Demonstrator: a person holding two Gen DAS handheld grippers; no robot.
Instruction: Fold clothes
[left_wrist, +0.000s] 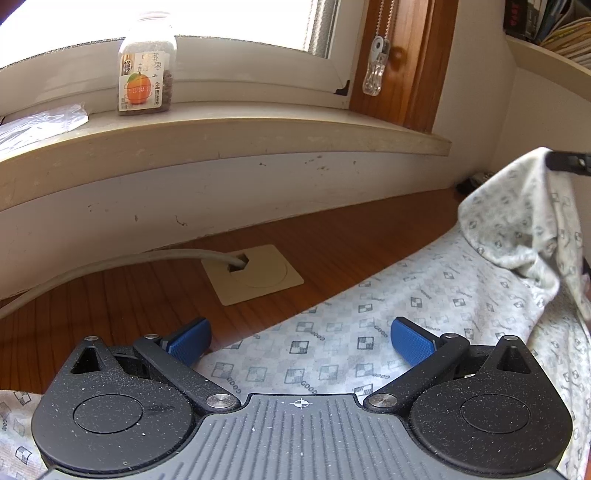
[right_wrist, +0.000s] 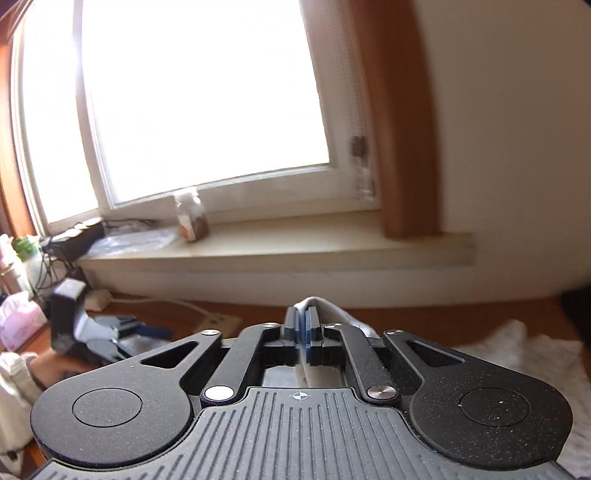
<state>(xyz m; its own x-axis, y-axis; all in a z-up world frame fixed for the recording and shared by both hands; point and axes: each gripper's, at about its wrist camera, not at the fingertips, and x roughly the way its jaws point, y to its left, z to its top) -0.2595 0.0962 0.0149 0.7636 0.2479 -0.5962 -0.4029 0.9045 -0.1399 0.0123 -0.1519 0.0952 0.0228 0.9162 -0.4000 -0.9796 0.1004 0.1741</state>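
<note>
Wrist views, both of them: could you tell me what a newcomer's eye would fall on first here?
First the patterned garment spread on the wooden desk, one end lifted at right by the right gripper, shut on a fold of it. Next the open left gripper low over the cloth. Then the orange-labelled jar on the windowsill.

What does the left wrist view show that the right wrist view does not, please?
Only the left wrist view: the open left gripper over the flat patterned cloth, the cable plate in the desk, and the cloth's lifted corner hanging from a black tip at the right edge. Only the right wrist view: the right gripper shut on a fold of cloth, clutter at the far left, and a white fluffy piece. Both: the jar on the sill and the wooden desk.
</note>
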